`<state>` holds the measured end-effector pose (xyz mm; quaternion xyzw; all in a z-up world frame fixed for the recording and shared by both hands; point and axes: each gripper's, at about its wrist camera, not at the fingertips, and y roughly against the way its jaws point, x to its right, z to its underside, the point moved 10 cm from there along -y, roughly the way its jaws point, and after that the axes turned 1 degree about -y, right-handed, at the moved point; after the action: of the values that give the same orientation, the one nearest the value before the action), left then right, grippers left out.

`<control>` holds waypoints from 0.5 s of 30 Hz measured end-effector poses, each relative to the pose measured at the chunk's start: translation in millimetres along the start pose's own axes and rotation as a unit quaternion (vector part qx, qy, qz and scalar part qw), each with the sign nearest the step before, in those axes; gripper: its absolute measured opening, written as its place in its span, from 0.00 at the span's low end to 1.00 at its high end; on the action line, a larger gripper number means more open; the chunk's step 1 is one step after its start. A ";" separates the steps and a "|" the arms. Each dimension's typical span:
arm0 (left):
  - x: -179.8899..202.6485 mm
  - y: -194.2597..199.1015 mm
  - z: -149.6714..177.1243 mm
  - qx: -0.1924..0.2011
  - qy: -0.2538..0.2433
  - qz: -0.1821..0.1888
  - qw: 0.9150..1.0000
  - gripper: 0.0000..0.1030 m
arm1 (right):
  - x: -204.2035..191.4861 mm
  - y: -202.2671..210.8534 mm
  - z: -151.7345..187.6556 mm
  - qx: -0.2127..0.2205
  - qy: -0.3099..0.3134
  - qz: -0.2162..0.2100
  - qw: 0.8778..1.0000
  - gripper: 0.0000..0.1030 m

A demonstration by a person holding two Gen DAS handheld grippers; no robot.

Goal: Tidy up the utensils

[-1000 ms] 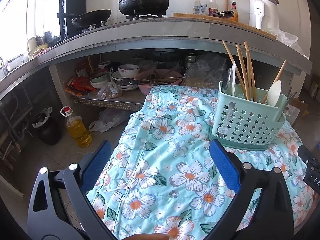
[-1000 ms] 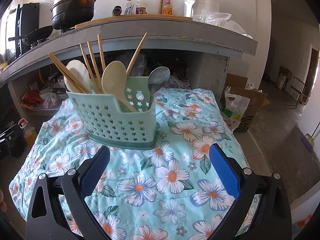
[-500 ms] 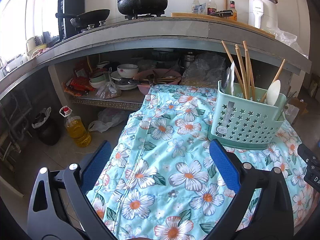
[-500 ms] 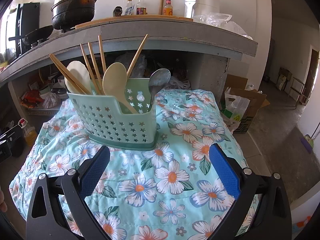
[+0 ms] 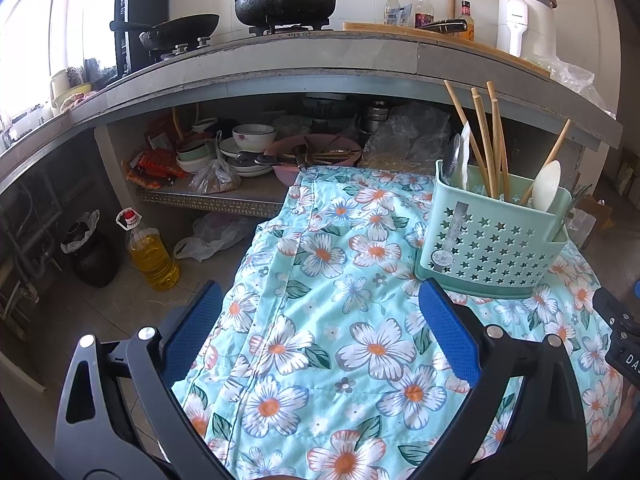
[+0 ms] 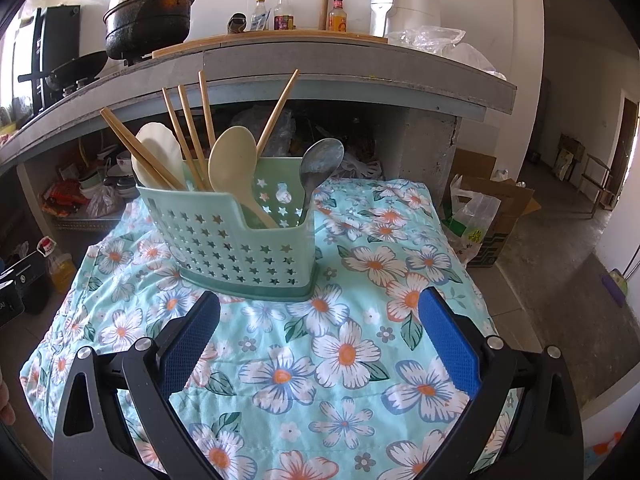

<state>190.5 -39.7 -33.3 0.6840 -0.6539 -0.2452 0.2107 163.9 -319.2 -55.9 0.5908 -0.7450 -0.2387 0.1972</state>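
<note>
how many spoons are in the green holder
3: one cream spoon at the left among the chopsticks, one cream spoon in the middle, one metal spoon at the right. More may be hidden.

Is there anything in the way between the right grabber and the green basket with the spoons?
Nothing visible. The right gripper is open and empty, and only bare flowered cloth lies between it and the green basket. The spoons and chopsticks stand inside the basket, not in front of it.

left gripper: jaws wide, seemingly empty | right gripper: same
</note>
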 end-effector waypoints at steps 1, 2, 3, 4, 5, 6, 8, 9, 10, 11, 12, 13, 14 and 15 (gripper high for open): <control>0.0 0.1 0.1 0.000 0.000 0.000 1.000 0.92 | 0.0 0.0 -0.1 0.000 0.000 0.000 1.000 0.94; -0.2 0.1 0.0 0.000 0.000 0.001 1.000 0.92 | 0.0 -0.1 0.0 0.000 0.000 0.000 1.000 0.94; 0.0 0.2 0.0 -0.001 0.000 0.001 1.000 0.92 | 0.0 -0.2 0.1 0.000 0.000 0.000 1.000 0.94; 0.0 0.3 -0.1 -0.001 -0.001 0.001 1.000 0.92 | 0.0 -0.2 0.0 0.000 0.000 0.000 1.000 0.94; 0.0 0.3 -0.1 -0.001 0.000 0.001 1.000 0.92 | 0.0 -0.2 0.1 0.000 0.000 0.000 1.000 0.94; 0.1 0.5 -0.2 -0.001 -0.001 0.001 1.000 0.92 | 0.0 -0.2 0.1 0.000 0.000 0.000 1.000 0.94; -0.1 0.3 -0.2 -0.001 0.000 0.001 1.000 0.92 | -0.1 -0.2 0.1 0.000 0.000 0.000 1.000 0.94; 0.0 0.3 -0.2 -0.001 0.000 0.002 1.000 0.92 | 0.0 -0.3 0.1 0.000 0.000 0.000 1.000 0.94; 0.0 0.3 -0.1 -0.001 0.000 0.002 1.000 0.92 | 0.0 -0.2 0.0 0.000 0.000 0.000 1.000 0.94; 0.1 0.3 -0.1 -0.001 0.000 0.002 1.000 0.92 | 0.0 -0.2 0.0 0.000 0.000 0.000 1.000 0.94; 0.2 0.4 0.0 -0.002 0.000 0.002 1.000 0.92 | 0.0 -0.5 0.1 0.000 0.000 0.000 1.000 0.94; 0.2 0.5 0.0 -0.002 0.000 0.002 1.000 0.92 | 0.0 -0.5 0.1 0.000 0.000 0.000 1.000 0.94; 0.0 0.4 -0.1 -0.001 0.000 0.002 1.000 0.92 | 0.0 -0.5 0.1 0.000 0.000 0.000 1.000 0.94; 0.2 0.6 -0.1 -0.001 0.000 0.002 1.000 0.92 | -0.2 -0.5 0.7 -0.001 0.000 0.000 1.000 0.94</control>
<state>190.0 -40.0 -32.9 0.6825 -0.6549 -0.2460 0.2117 164.0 -319.0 -56.8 0.5908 -0.7447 -0.2394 0.1974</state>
